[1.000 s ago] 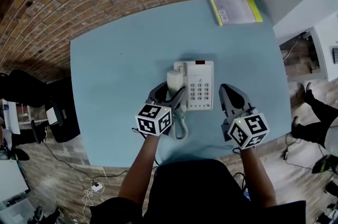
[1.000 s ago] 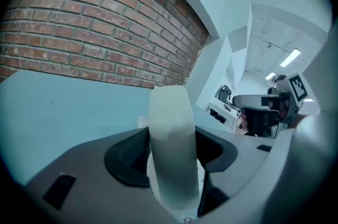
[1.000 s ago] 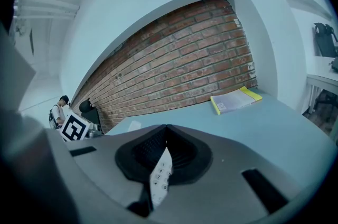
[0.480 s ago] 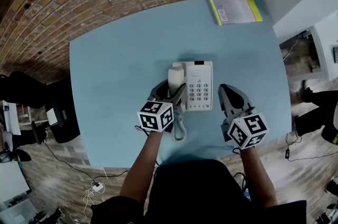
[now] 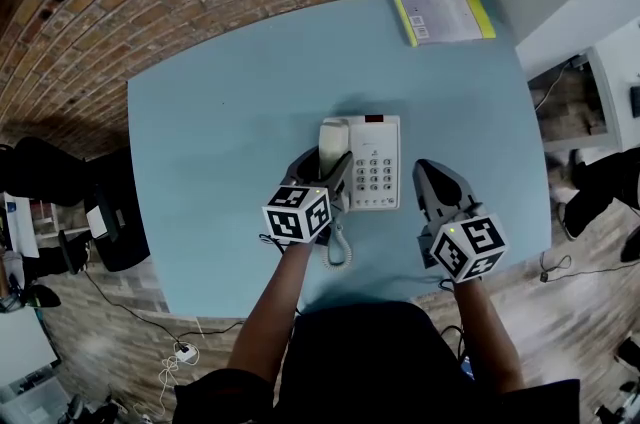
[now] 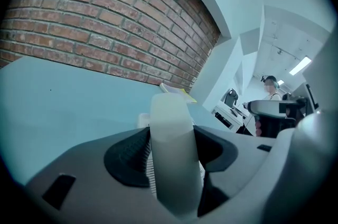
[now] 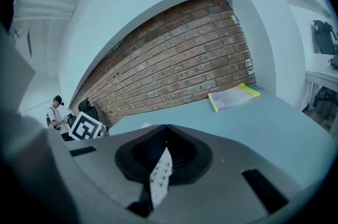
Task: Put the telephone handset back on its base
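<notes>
Left gripper [image 5: 324, 170] jaws clamp the white handset [image 5: 332, 140] over the telephone base's [image 5: 376, 162] left side; the handset's near end is hidden. Right gripper [image 5: 431, 174], right of base: jaws closed, empty.

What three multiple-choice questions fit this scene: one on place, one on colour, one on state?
1. Where on the table does the booklet lie? A) far right corner B) near left corner C) middle
2. What colour is the table top? A) red B) light blue C) black
3. In what state is the left gripper? A) open, empty B) shut on the booklet C) shut on the handset
Answers: 1 A, the head view shows it at that corner; 2 B, every view shows light blue; 3 C, its jaws press both sides of the handset.
</notes>
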`<state>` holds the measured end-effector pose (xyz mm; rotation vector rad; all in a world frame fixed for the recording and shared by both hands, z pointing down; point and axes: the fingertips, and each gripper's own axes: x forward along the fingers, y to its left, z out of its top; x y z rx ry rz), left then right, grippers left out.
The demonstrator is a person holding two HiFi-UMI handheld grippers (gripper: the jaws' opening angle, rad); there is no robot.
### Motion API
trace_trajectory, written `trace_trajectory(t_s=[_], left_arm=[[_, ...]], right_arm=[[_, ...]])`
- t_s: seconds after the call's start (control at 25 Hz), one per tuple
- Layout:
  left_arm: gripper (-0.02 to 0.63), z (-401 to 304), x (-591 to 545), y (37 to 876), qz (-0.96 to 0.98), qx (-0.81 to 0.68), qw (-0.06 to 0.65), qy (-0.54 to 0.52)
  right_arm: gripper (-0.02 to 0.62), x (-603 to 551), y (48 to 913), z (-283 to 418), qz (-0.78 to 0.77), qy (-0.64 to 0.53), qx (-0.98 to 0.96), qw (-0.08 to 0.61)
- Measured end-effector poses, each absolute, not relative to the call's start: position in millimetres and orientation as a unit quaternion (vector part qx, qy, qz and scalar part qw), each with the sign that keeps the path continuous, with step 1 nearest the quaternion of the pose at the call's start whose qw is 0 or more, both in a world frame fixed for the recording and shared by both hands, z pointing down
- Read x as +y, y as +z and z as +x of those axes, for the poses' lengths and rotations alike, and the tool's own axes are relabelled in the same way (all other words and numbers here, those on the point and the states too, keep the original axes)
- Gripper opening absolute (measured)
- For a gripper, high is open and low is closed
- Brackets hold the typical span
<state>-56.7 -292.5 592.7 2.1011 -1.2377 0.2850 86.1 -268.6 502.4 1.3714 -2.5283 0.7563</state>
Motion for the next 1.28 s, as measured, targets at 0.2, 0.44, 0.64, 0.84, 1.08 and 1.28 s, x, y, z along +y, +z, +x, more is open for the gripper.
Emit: trace_trajectory(t_s=[0.2, 0.44, 0.64, 0.84, 1.08, 1.28], left_arm=[[0.247, -55, -296, 597, 0.802, -0.480, 0.339, 0.109], [0.247, -54, -300, 601, 0.796, -0.485, 0.345, 0.107], [0.247, -55, -302, 605, 0.793, -0.486, 0.352, 0.103], [0.248, -55, -304, 608, 0.790, -0.488, 0.357, 0.102], [0.249, -54, -306, 612, 0.784, -0.493, 0.361, 0.106], [0.249, -53, -307, 616, 0.781, -0.496, 0.362, 0.109]], right_arm=[[0.013, -269, 505, 87, 0.461, 0.256, -0.845, 0.084], [0.014, -270, 506, 89, 0.463, 0.259, -0.843, 0.086], [0.013, -270, 510, 90, 0.464, 0.262, -0.842, 0.087], [0.012, -271, 512, 90, 0.464, 0.264, -0.841, 0.088], [0.012, -272, 515, 90, 0.463, 0.267, -0.840, 0.090], [0.012, -273, 517, 91, 0.464, 0.269, -0.839, 0.090]])
